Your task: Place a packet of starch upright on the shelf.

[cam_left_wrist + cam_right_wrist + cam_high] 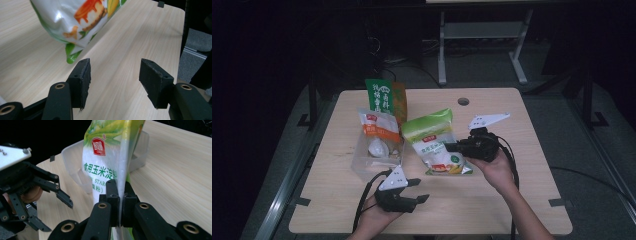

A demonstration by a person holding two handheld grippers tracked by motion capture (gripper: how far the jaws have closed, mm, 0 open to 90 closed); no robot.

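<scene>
A green and white starch bag (435,141) hangs tilted over the middle of the table, its lower end just above the wood. My right gripper (451,146) is shut on the bag's right edge. In the right gripper view the jaws (120,192) pinch the thin edge of the bag (107,157). My left gripper (421,190) is near the front edge, open, with nothing between its jaws. In the left gripper view the bag's lower corner (75,20) hangs ahead of the open gripper (115,80), apart from its pads.
A clear plastic container (362,165) stands left of the starch bag and holds an orange and white packet (379,127). A green and orange bag (384,97) stands upright behind it. A round hole (463,101) lies near the table's far edge.
</scene>
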